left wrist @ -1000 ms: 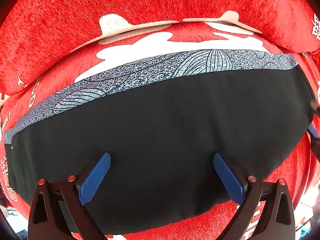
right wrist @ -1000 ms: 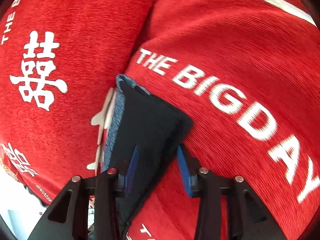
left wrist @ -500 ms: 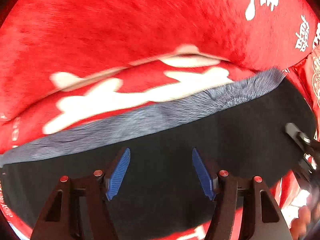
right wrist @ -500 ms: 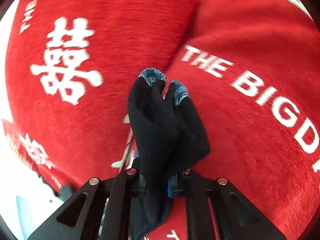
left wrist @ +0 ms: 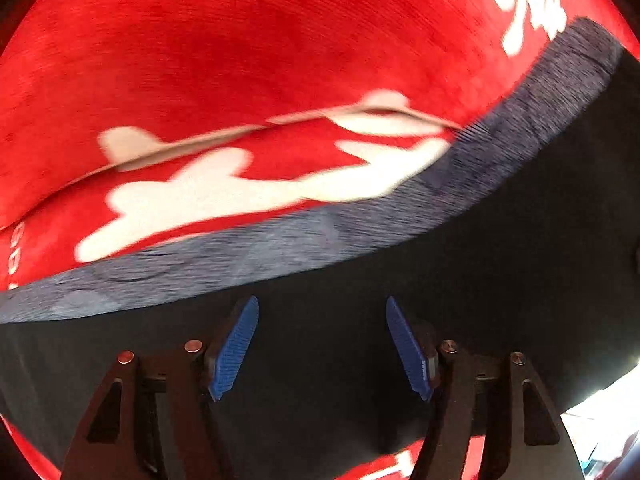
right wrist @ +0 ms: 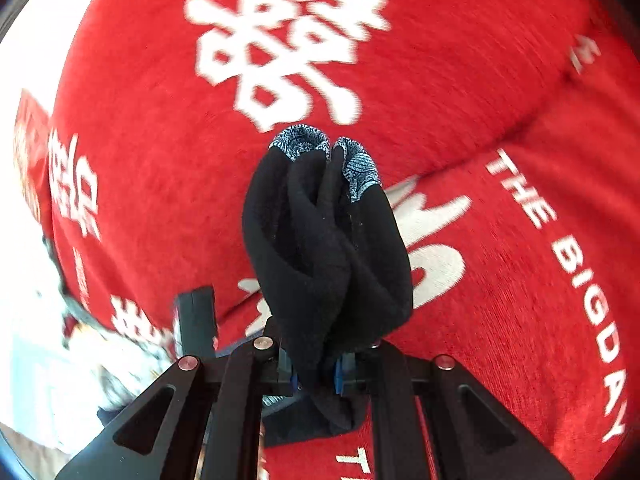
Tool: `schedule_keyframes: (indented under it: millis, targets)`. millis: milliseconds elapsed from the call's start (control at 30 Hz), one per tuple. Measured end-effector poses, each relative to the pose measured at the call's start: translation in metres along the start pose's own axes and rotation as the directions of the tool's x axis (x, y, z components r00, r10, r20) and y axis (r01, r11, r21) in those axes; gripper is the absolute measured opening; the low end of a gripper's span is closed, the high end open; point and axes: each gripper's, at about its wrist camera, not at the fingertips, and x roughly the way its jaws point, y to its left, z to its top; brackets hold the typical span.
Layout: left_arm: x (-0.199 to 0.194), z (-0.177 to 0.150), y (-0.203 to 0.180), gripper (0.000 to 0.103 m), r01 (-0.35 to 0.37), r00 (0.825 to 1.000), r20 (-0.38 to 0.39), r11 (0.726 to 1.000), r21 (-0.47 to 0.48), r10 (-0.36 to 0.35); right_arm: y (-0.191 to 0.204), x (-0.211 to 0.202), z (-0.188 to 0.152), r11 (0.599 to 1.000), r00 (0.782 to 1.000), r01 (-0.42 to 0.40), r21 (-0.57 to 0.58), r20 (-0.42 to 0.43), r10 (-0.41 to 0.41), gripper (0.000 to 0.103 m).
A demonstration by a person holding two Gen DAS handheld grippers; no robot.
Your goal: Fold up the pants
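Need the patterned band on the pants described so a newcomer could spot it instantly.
Start from the red cover printed with big white characters. The black pants lie spread on it below the open left gripper. Along their far edge runs the band, the only grey-blue patterned strip between plain black cloth and red fabric.

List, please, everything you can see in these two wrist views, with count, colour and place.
pants: one, black with a grey-blue patterned band, spread on the red cover; one end bunched and pinched in the right gripper.
red cover: red with white characters and lettering, under and behind the pants.
left gripper: one, black with blue pads, open above the black fabric.
right gripper: one, black with blue pads, shut on the bunched pants.
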Motion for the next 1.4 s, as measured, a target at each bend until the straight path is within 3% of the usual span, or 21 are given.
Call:
schedule_keyframes:
  millis: [233, 267, 333, 433, 500, 567, 633, 667, 700, 800, 867, 933, 967, 1000, 1033, 1067, 1100, 1167, 1400]
  targets:
    - [-0.053, -0.019, 0.11, 0.068, -0.088, 0.994, 0.052, 0.992, -0.09, 0.093, 0.081, 0.03, -0.029, 0.953, 0.99, 0.119, -0.28, -0.033, -0.134, 0.013]
    - [-0.058, -0.024, 0.126, 0.068, -0.102, 0.993, 0.049, 0.989, -0.102, 0.108, 0.095, 0.043, -0.038, 0.936, 0.986, 0.138, -0.323, -0.045, -0.161, 0.014]
    - [-0.065, -0.034, 0.161, 0.08, -0.136, 0.989, 0.039, 0.981, -0.137, 0.143, 0.113, 0.066, -0.056, 0.908, 0.977, 0.166, -0.385, -0.062, -0.205, 0.014]
    - [-0.073, -0.062, 0.201, 0.081, -0.154, 0.987, 0.025, 0.972, -0.179, 0.161, 0.138, 0.119, -0.1, 0.857, 0.954, 0.187, -0.48, -0.118, -0.274, 0.018]
    - [-0.077, -0.072, 0.224, 0.081, -0.151, 0.988, 0.009, 0.971, -0.183, 0.155, 0.148, 0.154, -0.131, 0.817, 0.926, 0.208, -0.538, -0.162, -0.342, 0.026]
    - [-0.077, -0.08, 0.237, 0.081, -0.15, 0.988, 0.003, 0.974, -0.168, 0.153, 0.16, 0.178, -0.159, 0.748, 0.894, 0.247, -0.616, -0.153, -0.421, 0.029]
    - [-0.08, -0.085, 0.245, 0.081, -0.135, 0.991, -0.001, 0.978, -0.157, 0.137, 0.179, 0.186, -0.181, 0.657, 0.872, 0.3, -0.691, -0.081, -0.483, 0.048]
    - [-0.084, -0.087, 0.248, 0.081, -0.126, 0.992, 0.0, 0.98, -0.155, 0.128, 0.19, 0.186, -0.189, 0.629, 0.868, 0.299, -0.718, -0.07, -0.492, 0.07]
    - [-0.088, -0.087, 0.252, 0.081, -0.116, 0.993, 0.001, 0.981, -0.155, 0.118, 0.199, 0.184, -0.196, 0.607, 0.865, 0.297, -0.737, -0.062, -0.499, 0.078]
    - [-0.099, -0.087, 0.257, 0.081, -0.072, 0.997, 0.006, 0.985, -0.158, 0.074, 0.222, 0.165, -0.213, 0.562, 0.877, 0.249, -0.789, -0.063, -0.477, 0.078]
    - [-0.106, -0.088, 0.255, 0.081, -0.024, 1.0, 0.012, 0.989, -0.147, 0.026, 0.231, 0.148, -0.215, 0.585, 0.895, 0.202, -0.785, -0.095, -0.436, 0.078]
    - [-0.106, -0.089, 0.245, 0.081, 0.064, 0.998, -0.008, 0.991, -0.116, -0.065, 0.219, 0.127, -0.199, 0.727, 0.914, 0.162, -0.668, -0.176, -0.365, 0.078]
    - [-0.1, -0.087, 0.235, 0.081, 0.107, 0.994, -0.026, 0.989, -0.102, -0.11, 0.198, 0.114, -0.182, 0.846, 0.928, 0.135, -0.516, -0.234, -0.291, 0.078]
    - [-0.093, -0.086, 0.226, 0.081, 0.145, 0.988, -0.044, 0.985, -0.093, -0.149, 0.176, 0.107, -0.169, 0.929, 0.937, 0.11, -0.354, -0.273, -0.216, 0.078]
    - [-0.087, -0.087, 0.218, 0.081, 0.192, 0.978, -0.062, 0.978, -0.086, -0.197, 0.149, 0.103, -0.157, 0.983, 0.943, 0.082, -0.166, -0.306, -0.13, 0.078]
    - [-0.081, -0.087, 0.21, 0.081, 0.225, 0.971, -0.07, 0.971, -0.082, -0.23, 0.132, 0.103, -0.153, 0.997, 0.944, 0.06, -0.044, -0.322, -0.072, 0.078]
    - [-0.08, -0.087, 0.206, 0.081, 0.238, 0.967, -0.076, 0.968, -0.081, -0.244, 0.102, 0.103, -0.148, 0.986, 0.947, 0.009, 0.165, -0.317, 0.044, 0.077]
    - [-0.071, -0.089, 0.195, 0.081, 0.234, 0.966, -0.087, 0.968, -0.093, -0.242, 0.075, 0.105, -0.148, 0.941, 0.945, -0.043, 0.336, -0.293, 0.148, 0.077]
    - [-0.072, -0.099, 0.2, 0.081, 0.13, 0.989, -0.05, 0.981, -0.144, -0.139, 0.042, 0.134, -0.164, 0.81, 0.939, -0.103, 0.578, -0.211, 0.27, 0.075]
